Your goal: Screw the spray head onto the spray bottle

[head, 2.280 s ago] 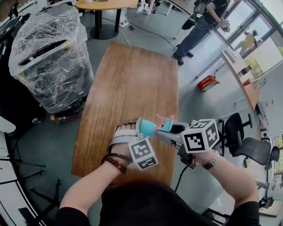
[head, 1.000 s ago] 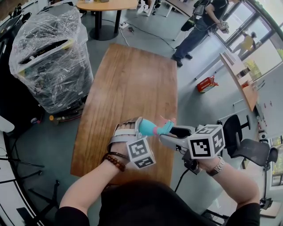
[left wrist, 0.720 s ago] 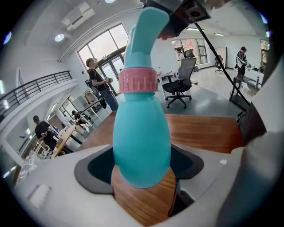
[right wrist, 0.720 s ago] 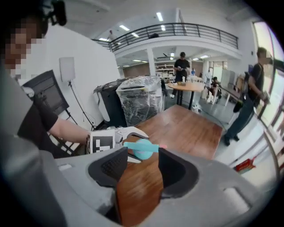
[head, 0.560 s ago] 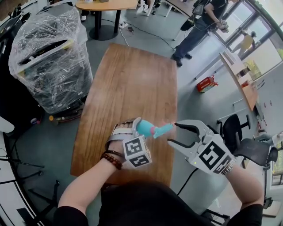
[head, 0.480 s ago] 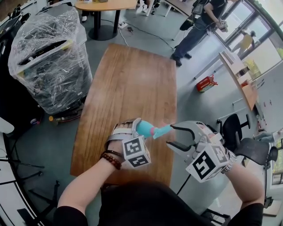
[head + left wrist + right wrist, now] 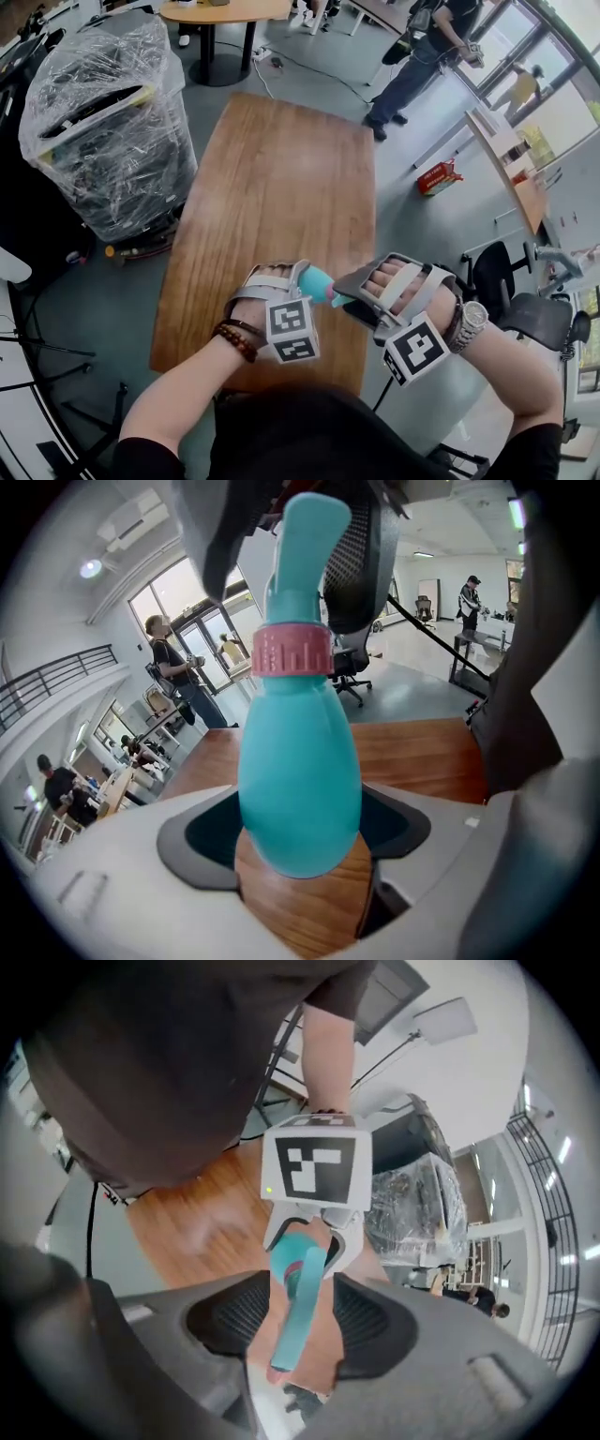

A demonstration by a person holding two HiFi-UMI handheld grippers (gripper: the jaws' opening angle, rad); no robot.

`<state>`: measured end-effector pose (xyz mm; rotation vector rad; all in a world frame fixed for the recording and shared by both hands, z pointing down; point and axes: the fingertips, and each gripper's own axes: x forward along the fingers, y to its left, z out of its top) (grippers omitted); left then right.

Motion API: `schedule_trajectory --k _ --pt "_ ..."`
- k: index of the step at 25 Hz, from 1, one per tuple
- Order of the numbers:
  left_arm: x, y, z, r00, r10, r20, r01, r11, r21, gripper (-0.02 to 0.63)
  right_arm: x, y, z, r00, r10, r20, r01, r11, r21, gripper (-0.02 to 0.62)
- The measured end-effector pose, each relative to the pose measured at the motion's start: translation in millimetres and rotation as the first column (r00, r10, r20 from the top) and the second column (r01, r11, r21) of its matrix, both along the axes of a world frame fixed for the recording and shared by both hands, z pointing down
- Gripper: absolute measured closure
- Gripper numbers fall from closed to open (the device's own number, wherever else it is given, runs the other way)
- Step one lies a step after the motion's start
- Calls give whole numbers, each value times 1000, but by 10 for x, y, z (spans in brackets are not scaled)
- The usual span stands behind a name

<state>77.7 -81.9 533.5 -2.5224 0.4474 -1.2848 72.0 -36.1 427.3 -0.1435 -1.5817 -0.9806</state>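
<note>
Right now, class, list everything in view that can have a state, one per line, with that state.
Spray bottle, held aloft in the left gripper.
Spray head, seated on the bottle's neck; tightness not visible.
Left gripper, shut on the spray bottle.
Right gripper, open, jaws either side of the spray head.

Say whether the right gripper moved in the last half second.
Yes. The right gripper rolled and shifted left toward the right edge of the wooden table, jaws now around the spray head.
</note>
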Motion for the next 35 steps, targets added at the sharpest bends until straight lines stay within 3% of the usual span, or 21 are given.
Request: schedule_trajectory --k 6,9,12,14,16,17,18,20,22,24,25,26,27,28,29,31,35 --pt "48 56 -8 1000 29 11 -29 999 16 206 -57 19 112 995 -95 -25 96 994 48 444" --pt "53 57 -9 999 26 22 -27 999 27 206 19 24 155 996 -83 -44 85 996 38 472" --pt "46 30 -31 999 -2 37 1 999 41 206 34 -5 142 997 79 26 -78 996 -54 472" --pt "33 7 -13 999 -25 47 22 999 46 206 5 -48 141 958 271 90 -253 952 -171 472" --pt "13 -14 13 997 -47 61 44 998 50 207 -9 -99 174 870 477 126 -422 852 -308 472" --pt "3 -25 21 996 -58 68 54 997 52 207 1 -130 191 806 577 129 -500 781 -374 473" --pt "-6 -37 27 995 -68 75 64 996 54 206 15 -165 198 727 676 123 -571 694 -439 472" --pt "-24 -60 35 993 -87 85 82 995 57 207 35 -237 196 528 844 91 -668 479 -570 473" --pt "-40 -76 51 990 -101 94 96 993 62 207 63 -298 207 320 947 34 -687 256 -680 472" --pt "-52 -83 76 989 -109 102 103 992 67 207 86 -333 234 135 990 -48 -644 51 -764 472" --pt "-56 -84 86 988 -111 104 104 992 67 207 90 -343 246 66 994 -88 -611 -29 -791 472" --pt "-56 -84 94 988 -112 104 106 992 66 207 91 -350 253 24 993 -116 -584 -80 -808 472" --pt "-52 -81 97 989 -113 100 107 992 64 207 90 -354 255 7 992 -126 -568 -100 -817 472" --pt "-43 -77 97 989 -112 94 106 992 60 207 85 -358 247 11 993 -118 -564 -91 -821 471" --pt "-30 -70 93 990 -110 86 105 993 57 207 77 -363 225 32 995 -94 -567 -59 -822 464" --pt "-9 -53 90 992 -101 74 98 994 47 207 63 -385 123 94 995 -17 -571 40 -820 403" --pt "-37 -44 135 995 -81 64 80 997 17 206 49 -455 -284 217 962 166 -512 257 -819 388"
